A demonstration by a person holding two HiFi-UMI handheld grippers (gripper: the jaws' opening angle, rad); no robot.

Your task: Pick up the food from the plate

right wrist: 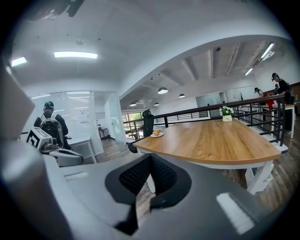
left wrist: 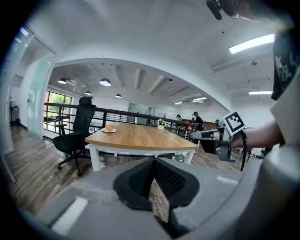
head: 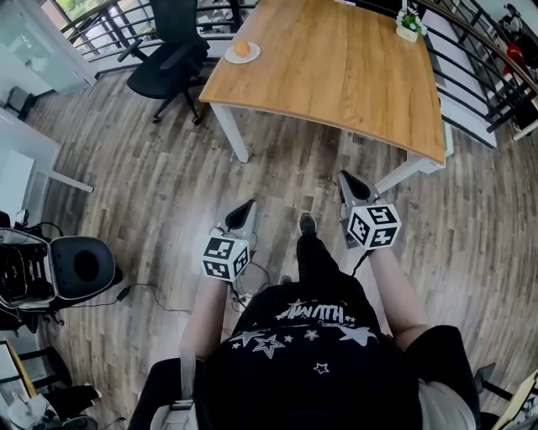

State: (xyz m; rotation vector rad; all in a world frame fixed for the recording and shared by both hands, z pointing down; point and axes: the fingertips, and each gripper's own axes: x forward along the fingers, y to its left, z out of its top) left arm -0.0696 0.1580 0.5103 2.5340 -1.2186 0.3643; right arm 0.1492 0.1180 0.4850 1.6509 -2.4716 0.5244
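Observation:
An orange round piece of food (head: 241, 49) lies on a small white plate (head: 242, 58) at the far left corner of the wooden table (head: 336, 67). The same food (left wrist: 108, 127) (right wrist: 156, 132) shows far off in both gripper views. My left gripper (head: 250, 206) and right gripper (head: 348, 179) hang over the floor in front of the table, well short of the plate. Both are shut with nothing between the jaws.
A black office chair (head: 172, 59) stands by the table's left corner, close to the plate. A small potted plant (head: 408, 23) sits at the table's far right. Black railings (head: 475, 76) run along the right. A person with a backpack (right wrist: 49, 123) stands at the left in the right gripper view.

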